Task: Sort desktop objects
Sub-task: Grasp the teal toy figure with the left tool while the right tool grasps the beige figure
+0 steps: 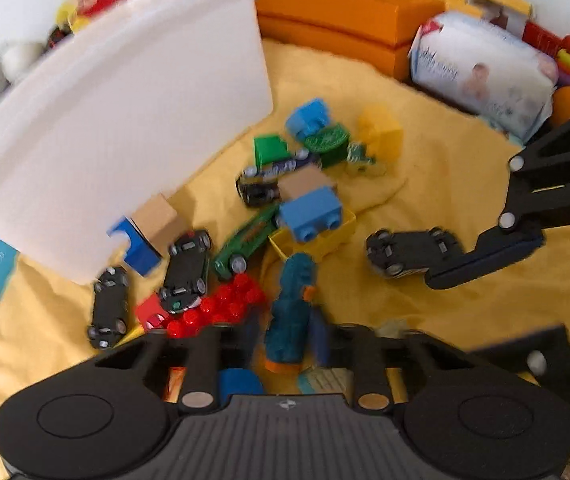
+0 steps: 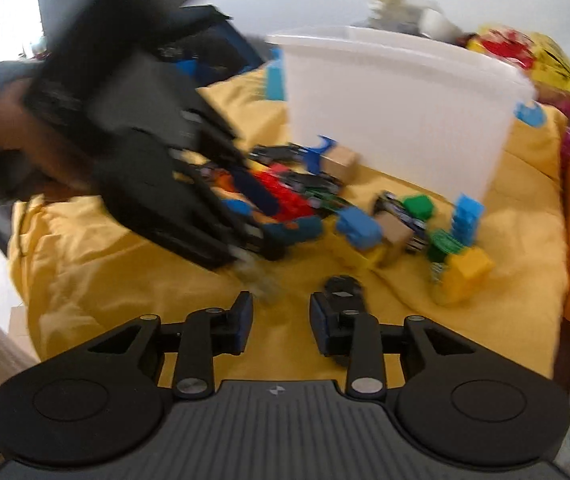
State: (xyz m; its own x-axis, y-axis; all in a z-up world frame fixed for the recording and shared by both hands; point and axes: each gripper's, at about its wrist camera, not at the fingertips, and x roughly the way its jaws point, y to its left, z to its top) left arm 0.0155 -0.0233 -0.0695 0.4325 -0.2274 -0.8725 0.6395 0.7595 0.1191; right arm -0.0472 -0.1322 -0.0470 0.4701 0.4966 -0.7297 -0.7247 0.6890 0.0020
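Note:
A teal toy figure [image 1: 291, 312] with orange feet stands between the blue pads of my left gripper [image 1: 285, 338], which is shut on it. The right wrist view shows the same figure [image 2: 301, 227] at the tip of the blurred left gripper [image 2: 261, 220]. My right gripper [image 2: 281, 320] is open with bare yellow cloth between its pads. A black toy car [image 2: 343, 286] lies belly up just beyond its right finger [image 2: 321, 320]. In the left wrist view that car [image 1: 413, 252] touches one finger [image 1: 485, 254] of the right gripper.
A tall white bin [image 1: 125, 120] stands on the yellow cloth [image 1: 425, 320], with a pile beside it: blue bricks [image 1: 313, 216], a green car [image 1: 245, 244], more black cars [image 1: 187, 272], a red brick [image 1: 225, 304], a yellow block [image 1: 381, 128]. An orange box [image 1: 345, 24] and a wipes pack [image 1: 485, 76] line the far edge.

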